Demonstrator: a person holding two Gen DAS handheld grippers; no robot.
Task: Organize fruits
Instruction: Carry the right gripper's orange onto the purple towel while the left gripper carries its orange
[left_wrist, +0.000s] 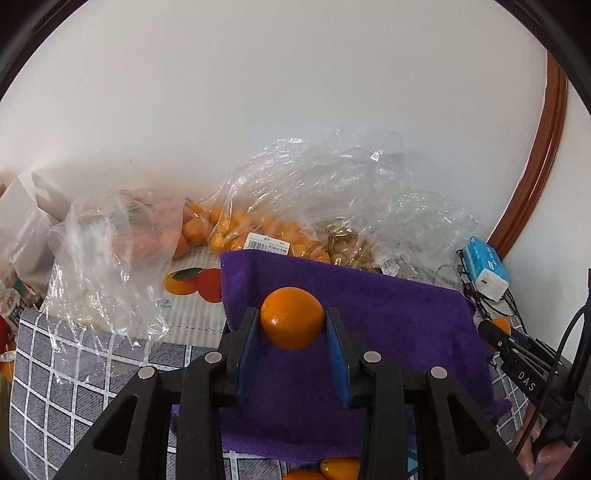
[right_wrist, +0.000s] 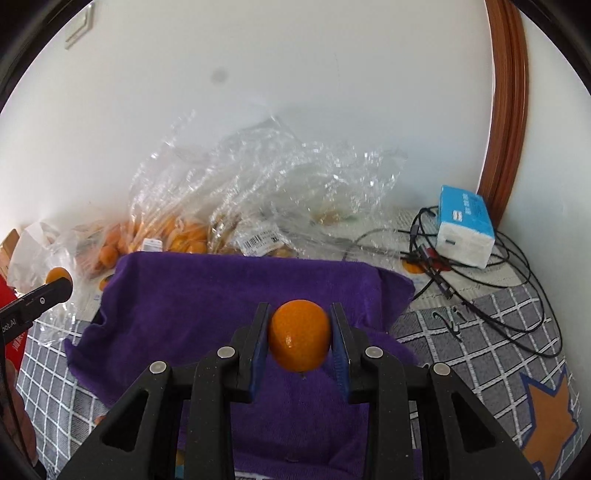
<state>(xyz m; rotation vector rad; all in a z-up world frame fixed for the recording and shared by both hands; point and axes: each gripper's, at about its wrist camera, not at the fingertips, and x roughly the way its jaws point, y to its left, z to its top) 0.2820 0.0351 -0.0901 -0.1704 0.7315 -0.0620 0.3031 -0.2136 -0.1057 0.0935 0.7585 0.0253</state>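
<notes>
Both grippers are loaded over the purple towel (left_wrist: 388, 332): the left gripper (left_wrist: 292, 325) clamps one orange fruit (left_wrist: 291, 318), the right gripper (right_wrist: 299, 336) pinches another orange fruit (right_wrist: 299, 335). Two in hand, two more peeking at the towel's near edge (left_wrist: 325, 470), and too many to count in the bags (left_wrist: 266, 206) behind it. Light, glossy, likely slippery and bruisable, so gentle pressure across the widest middle looks best.

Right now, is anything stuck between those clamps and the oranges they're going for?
No. Each clamp already holds its orange directly: the left gripper pinches one orange, the right gripper another orange. Only the purple towel lies below.
</notes>
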